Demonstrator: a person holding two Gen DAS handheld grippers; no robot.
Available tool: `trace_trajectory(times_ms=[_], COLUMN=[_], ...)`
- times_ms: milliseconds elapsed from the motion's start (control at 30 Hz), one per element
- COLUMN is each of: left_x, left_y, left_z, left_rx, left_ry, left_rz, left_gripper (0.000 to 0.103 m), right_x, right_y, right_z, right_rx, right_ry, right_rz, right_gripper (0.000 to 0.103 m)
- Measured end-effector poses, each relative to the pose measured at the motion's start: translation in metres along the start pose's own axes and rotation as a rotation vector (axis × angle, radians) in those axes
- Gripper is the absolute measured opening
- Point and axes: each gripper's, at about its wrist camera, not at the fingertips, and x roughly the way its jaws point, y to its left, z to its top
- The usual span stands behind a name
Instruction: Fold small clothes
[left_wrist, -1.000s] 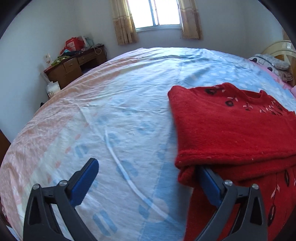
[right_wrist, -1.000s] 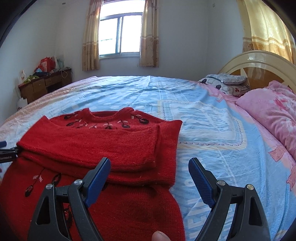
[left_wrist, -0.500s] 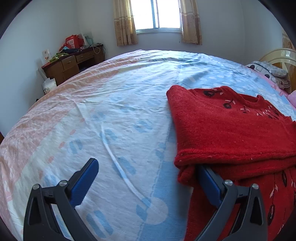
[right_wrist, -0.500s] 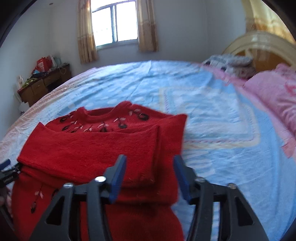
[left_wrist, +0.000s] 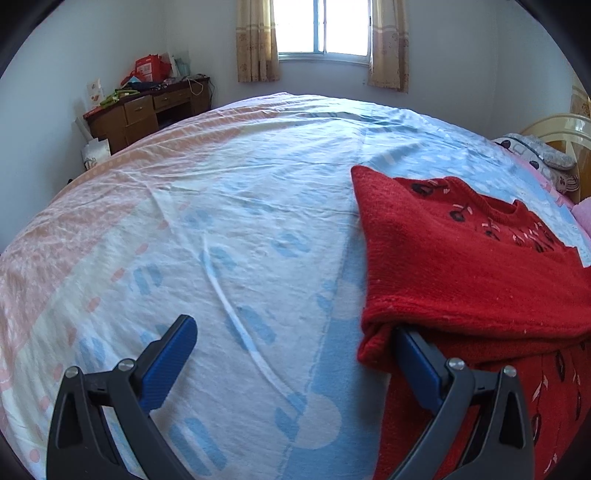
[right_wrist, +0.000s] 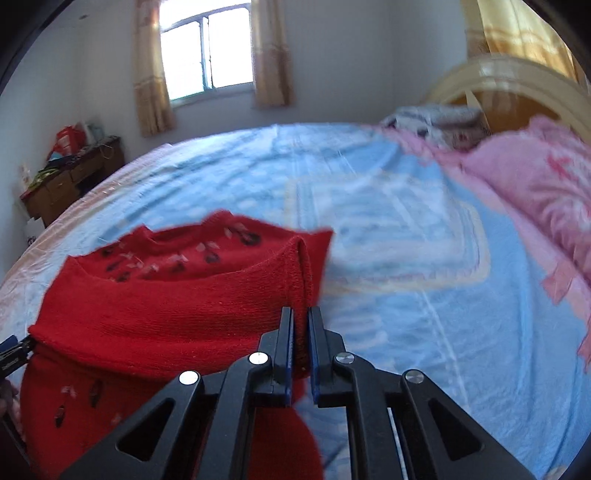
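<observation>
A red knit sweater (left_wrist: 461, 266) with dark flower motifs lies on the bed, its sleeve and upper part folded across the body. My left gripper (left_wrist: 291, 326) is open: its right finger (left_wrist: 417, 362) is tucked under the left end of the fold, while its left finger rests over bare sheet. In the right wrist view, my right gripper (right_wrist: 301, 314) has its jaws closing on the right end of the sweater's (right_wrist: 166, 306) fold. The pads pinch the fabric, which bunches into an upright ridge. The left gripper's tip (right_wrist: 11, 350) shows at the sweater's far left.
The bed sheet (left_wrist: 221, 221), pale blue and pink, spreads wide to the left of the sweater. A pink blanket (right_wrist: 535, 192), a grey pillow (right_wrist: 436, 118) and the headboard (right_wrist: 509, 85) lie to the right. A cluttered wooden desk (left_wrist: 147, 107) stands by the far wall.
My right gripper moved left onto the fold's right end and went from wide open to shut on it, bunching the fabric. The left gripper stayed put, still open.
</observation>
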Motion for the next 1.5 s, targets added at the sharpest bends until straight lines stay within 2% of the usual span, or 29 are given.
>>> trace_trajectory(times_ms=[133, 200, 233, 267, 333, 433, 500, 567, 667, 700, 767, 1133, 1500], left_x=[-0.008, -0.018, -0.026, -0.033, -0.049, -0.061, -0.057, -0.044, -0.017, -0.006, 0.000, -0.005, -0.008], left_y=[0.001, 0.002, 0.004, 0.006, 0.010, 0.016, 0.009, -0.003, -0.020, -0.024, -0.023, -0.026, -0.024], left_z=[-0.001, -0.003, -0.004, -0.004, -0.003, 0.005, 0.014, 0.019, 0.019, 0.017, 0.014, 0.008, 0.005], left_rx=[-0.005, 0.002, -0.006, -0.017, -0.043, -0.099, -0.092, -0.047, 0.028, 0.051, 0.050, 0.068, 0.077], left_ry=[-0.030, -0.057, -0.081, -0.108, -0.163, -0.194, -0.178, -0.127, -0.044, -0.002, 0.030, 0.013, 0.013], left_rz=[-0.019, -0.023, -0.023, -0.019, 0.023, 0.001, -0.028, -0.026, 0.015, 0.013, -0.016, -0.032, -0.081], left_gripper=[0.103, 0.103, 0.103, 0.103, 0.103, 0.103, 0.103, 0.103, 0.103, 0.103, 0.103, 0.103, 0.103], right_x=[0.001, -0.005, -0.012, -0.019, -0.034, -0.042, -0.035, -0.024, -0.004, 0.004, 0.009, 0.007, 0.004], right_y=[-0.002, -0.003, -0.004, -0.004, -0.002, 0.013, 0.027, 0.039, 0.045, 0.041, 0.034, 0.035, 0.032], right_z=[-0.005, -0.001, 0.001, 0.002, 0.007, 0.011, 0.012, 0.009, 0.001, -0.004, -0.011, -0.020, -0.025], right_rx=[-0.006, -0.001, -0.001, 0.004, 0.012, -0.023, -0.044, -0.067, -0.094, -0.077, -0.064, -0.110, -0.093], right_ry=[-0.004, -0.011, -0.025, -0.047, -0.095, -0.107, -0.074, -0.047, 0.013, 0.048, 0.063, 0.052, 0.008], right_rz=[-0.015, -0.035, -0.058, -0.056, -0.019, 0.059, 0.138, 0.194, 0.162, 0.140, 0.134, 0.054, 0.061], right_gripper=[0.007, 0.019, 0.036, 0.044, 0.045, 0.045, 0.045, 0.045, 0.045, 0.045, 0.045, 0.045, 0.045])
